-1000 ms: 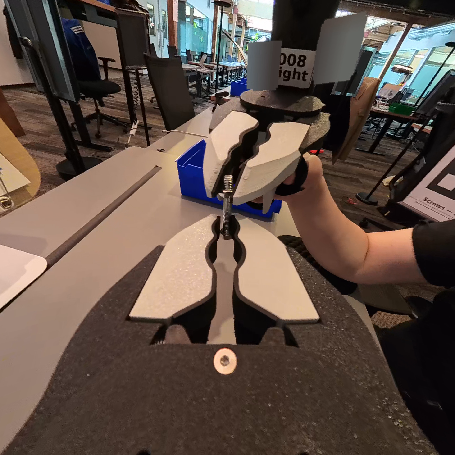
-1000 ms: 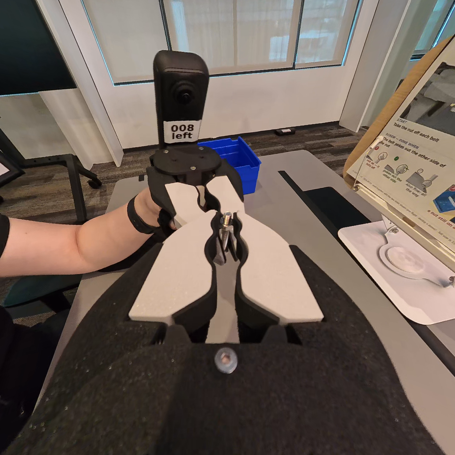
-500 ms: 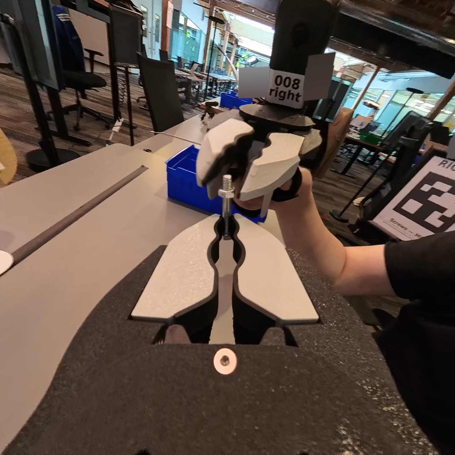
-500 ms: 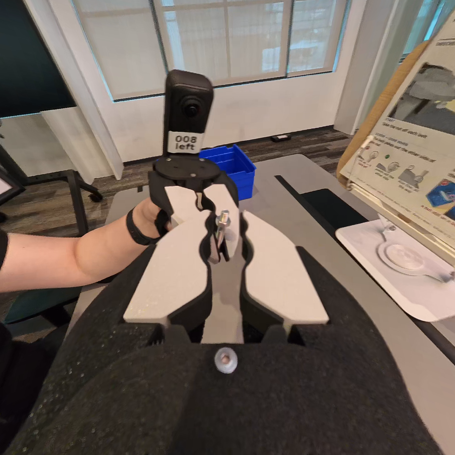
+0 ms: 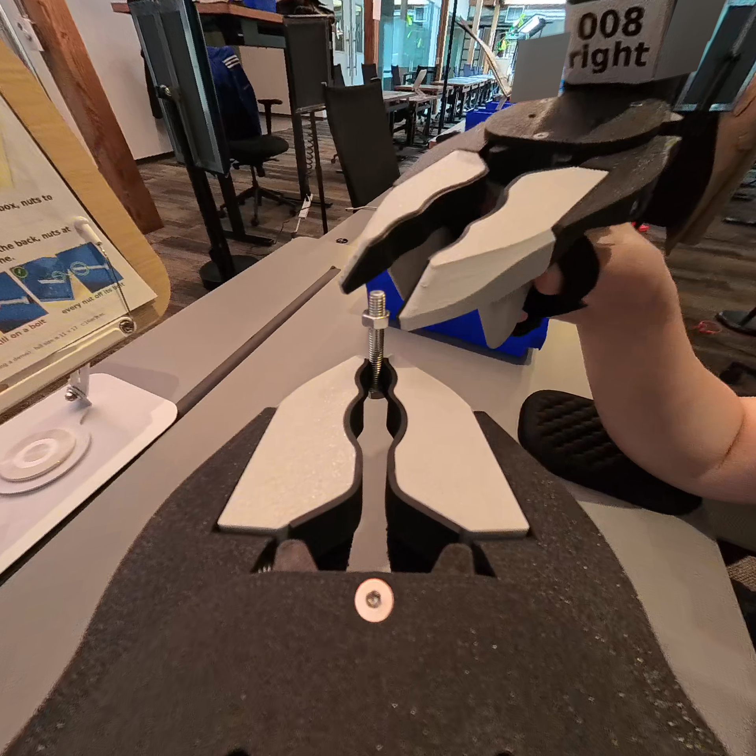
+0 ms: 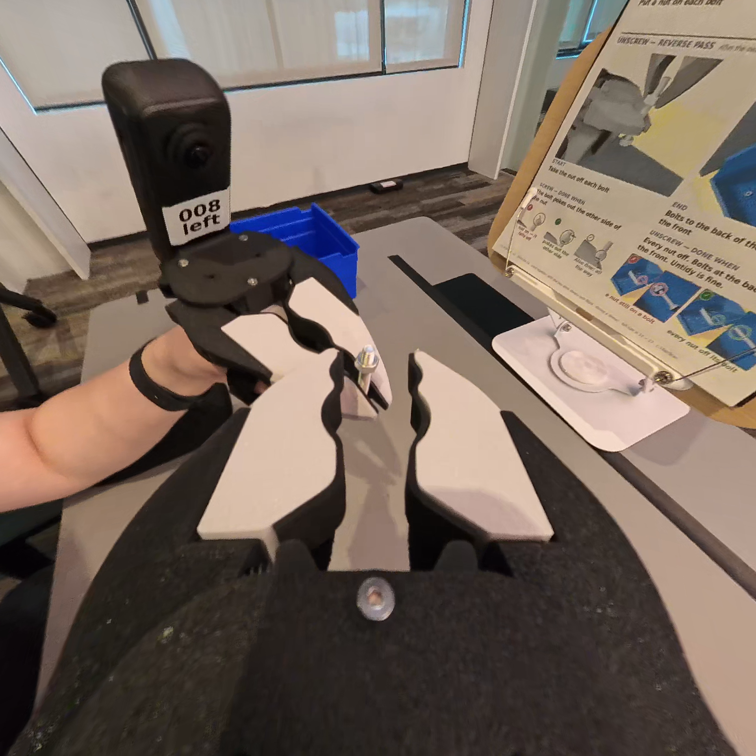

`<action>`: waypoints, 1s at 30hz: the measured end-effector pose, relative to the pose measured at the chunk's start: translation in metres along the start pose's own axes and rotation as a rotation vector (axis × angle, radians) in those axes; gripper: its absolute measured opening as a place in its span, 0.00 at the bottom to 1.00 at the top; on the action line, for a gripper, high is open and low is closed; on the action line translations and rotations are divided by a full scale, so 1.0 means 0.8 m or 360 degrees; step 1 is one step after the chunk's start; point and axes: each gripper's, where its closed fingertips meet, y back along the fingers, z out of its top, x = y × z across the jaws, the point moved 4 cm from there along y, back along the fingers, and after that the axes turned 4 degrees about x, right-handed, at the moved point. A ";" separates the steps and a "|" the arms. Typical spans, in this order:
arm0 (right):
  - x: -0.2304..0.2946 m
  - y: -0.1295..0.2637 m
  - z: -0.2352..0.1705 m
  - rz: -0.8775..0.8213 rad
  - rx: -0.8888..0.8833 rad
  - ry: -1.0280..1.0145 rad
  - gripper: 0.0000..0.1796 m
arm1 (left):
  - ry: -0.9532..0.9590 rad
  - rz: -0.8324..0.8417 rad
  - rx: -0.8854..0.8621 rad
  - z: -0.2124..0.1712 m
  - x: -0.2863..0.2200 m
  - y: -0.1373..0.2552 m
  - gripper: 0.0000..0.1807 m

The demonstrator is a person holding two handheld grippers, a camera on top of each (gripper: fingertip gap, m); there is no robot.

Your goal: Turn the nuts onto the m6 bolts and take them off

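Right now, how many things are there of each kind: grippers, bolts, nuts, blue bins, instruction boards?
Grippers: 2, left gripper and right gripper
Bolts: 1, bolt
Nuts: 1, nut
Blue bins: 1, bin
Instruction boards: 1, board
Total: 6

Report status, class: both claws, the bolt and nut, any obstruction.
Left claw shut on bolt, upright. Right claw open, apart from nut. Nut near bolt's top. Nothing between them.
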 end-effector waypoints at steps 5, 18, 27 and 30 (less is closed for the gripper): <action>-0.005 0.004 -0.002 0.0036 -0.0004 -0.0050 0.16 | 0.0008 -0.0015 -0.0031 0.004 -0.003 0.001 0.03; -0.004 0.014 -0.016 -0.0084 0.0221 -0.0196 0.16 | -0.0088 0.0092 0.0165 -0.014 0.000 -0.011 0.03; -0.019 0.004 -0.040 -0.0181 0.0403 -0.0353 0.19 | -0.0262 0.0261 0.0349 -0.029 -0.001 -0.026 0.03; -0.022 0.009 -0.050 -0.0193 0.0509 -0.0364 0.16 | -0.0267 0.0274 0.0364 -0.030 0.000 -0.026 0.03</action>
